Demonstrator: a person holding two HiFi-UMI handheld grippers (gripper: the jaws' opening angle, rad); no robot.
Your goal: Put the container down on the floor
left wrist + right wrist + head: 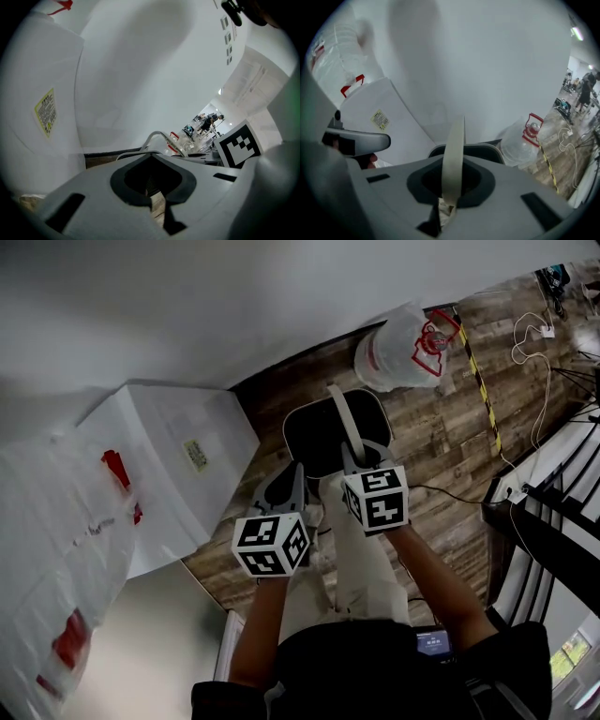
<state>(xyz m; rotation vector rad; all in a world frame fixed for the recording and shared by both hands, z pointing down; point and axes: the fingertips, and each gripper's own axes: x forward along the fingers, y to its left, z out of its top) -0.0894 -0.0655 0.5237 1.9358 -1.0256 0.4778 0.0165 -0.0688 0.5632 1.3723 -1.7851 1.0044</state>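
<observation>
The container (323, 439) is a rounded tub with a pale rim, a dark inside and a beige bail handle (341, 418). It is in the middle of the head view, over the wood floor, and I cannot tell whether it touches the floor. My right gripper (361, 459) is shut on the handle. In the right gripper view the handle strip (453, 154) runs up between the jaws of the right gripper (449, 199), with the container's rim (487, 149) beyond. My left gripper (286, 486) is at the container's near left edge. The left gripper (152, 190) is shut and holds nothing.
A white box (178, 460) with a yellow label stands against the wall on the left, with plastic bags (56, 549) beside it. A clear water jug (403, 345) with a red handle sits beyond the container. Cables (530, 343), striped tape (483, 390) and a black railing (553, 512) are on the right.
</observation>
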